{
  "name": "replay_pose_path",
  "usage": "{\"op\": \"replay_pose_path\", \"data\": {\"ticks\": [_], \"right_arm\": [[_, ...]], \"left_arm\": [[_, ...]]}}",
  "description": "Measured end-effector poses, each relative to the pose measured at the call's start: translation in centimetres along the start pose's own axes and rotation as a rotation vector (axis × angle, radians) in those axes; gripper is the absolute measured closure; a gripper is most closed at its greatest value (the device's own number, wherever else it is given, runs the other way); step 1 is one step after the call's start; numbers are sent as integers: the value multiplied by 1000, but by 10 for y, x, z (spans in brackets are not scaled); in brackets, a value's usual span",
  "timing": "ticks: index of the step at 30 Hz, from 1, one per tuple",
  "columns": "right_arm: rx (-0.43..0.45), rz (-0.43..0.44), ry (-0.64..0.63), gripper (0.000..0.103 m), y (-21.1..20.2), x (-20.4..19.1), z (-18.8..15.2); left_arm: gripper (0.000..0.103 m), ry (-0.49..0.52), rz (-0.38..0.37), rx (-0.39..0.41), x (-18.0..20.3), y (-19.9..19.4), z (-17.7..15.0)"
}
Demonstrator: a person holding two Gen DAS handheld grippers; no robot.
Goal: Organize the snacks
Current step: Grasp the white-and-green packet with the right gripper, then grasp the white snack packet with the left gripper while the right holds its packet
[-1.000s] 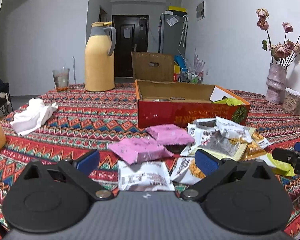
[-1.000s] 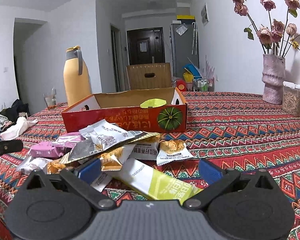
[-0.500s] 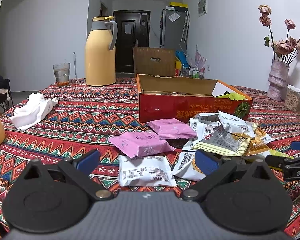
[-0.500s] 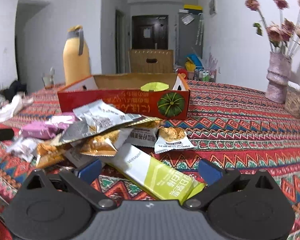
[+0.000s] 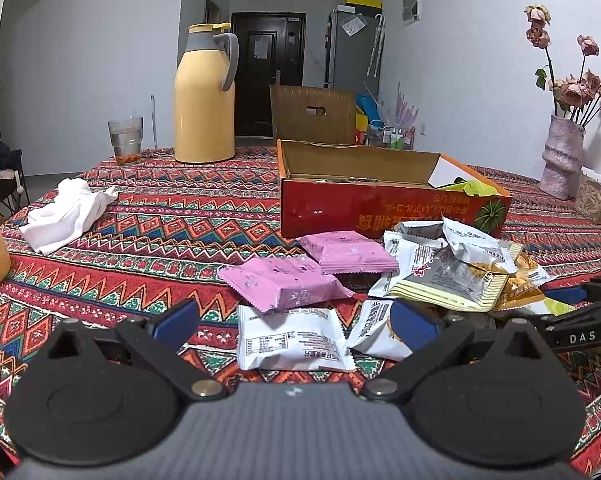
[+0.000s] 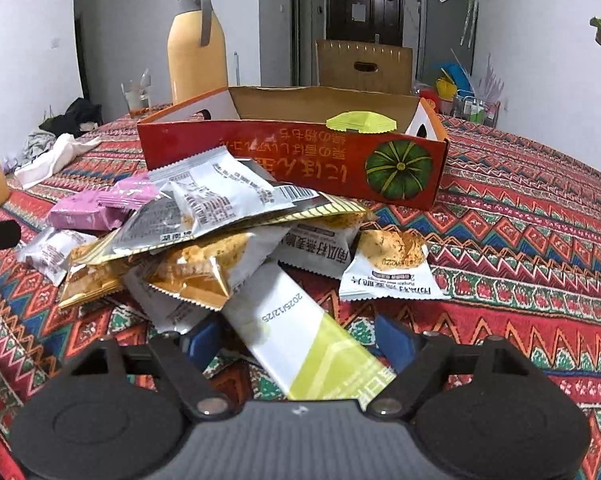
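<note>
patterned tablecloth (image 5: 148, 240), snack packets (image 6: 220, 216), red box (image 6: 300, 160)

A lived-in home dining room: a table under a patterned red tablecloth (image 5: 180, 216) carries a yellow thermos jug (image 5: 204, 96), a drinking glass (image 5: 126, 140) and a vase of dried roses (image 5: 562, 156), with a dark entrance door (image 5: 268, 76) and a refrigerator (image 5: 354, 50) behind.

I see red box (image 6: 260, 152) w/ green pumpkin print; pink packets (image 5: 284, 284); white/lime bar (image 6: 304, 344); zigzag multicolour tablecloth (image 5: 160, 232).
</note>
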State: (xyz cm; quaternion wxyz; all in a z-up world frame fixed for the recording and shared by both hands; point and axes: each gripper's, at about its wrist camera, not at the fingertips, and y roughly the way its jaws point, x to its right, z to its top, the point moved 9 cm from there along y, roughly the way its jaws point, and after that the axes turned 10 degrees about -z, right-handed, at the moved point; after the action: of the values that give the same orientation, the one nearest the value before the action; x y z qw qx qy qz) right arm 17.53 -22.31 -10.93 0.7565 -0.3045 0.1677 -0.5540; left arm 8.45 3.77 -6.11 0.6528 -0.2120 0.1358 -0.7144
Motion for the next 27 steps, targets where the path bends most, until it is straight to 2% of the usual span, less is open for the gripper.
{"op": "replay_pose_path", "data": {"ticks": [3,6,8,10,16,23,27], "right_arm": [[9,15,-17,28,-1,-2,-1],[16,34,-30,43,-7,-6,-2],[21,44,-45,58,-12,-11,-4],[23,46,-54,67,-18,-15,-6],[60,-20,-10,69,-31,-16,-14],[161,-69,113,69,-60,1,-13],[230,-125,170,69,-73,20,-3]], "left_arm": [[0,-10,-6,-6,-1,2,-1],[0,-16,-10,-9,-2,2,-2],[0,-21,-10,-7,-3,1,-2],[0,-25,-11,-5,-4,0,-2],[0,-32,-12,-3,-6,-2,-2],[0,-45,-12,-7,-7,-3,-3],[0,-47,-9,-4,-6,-4,-2]]}}
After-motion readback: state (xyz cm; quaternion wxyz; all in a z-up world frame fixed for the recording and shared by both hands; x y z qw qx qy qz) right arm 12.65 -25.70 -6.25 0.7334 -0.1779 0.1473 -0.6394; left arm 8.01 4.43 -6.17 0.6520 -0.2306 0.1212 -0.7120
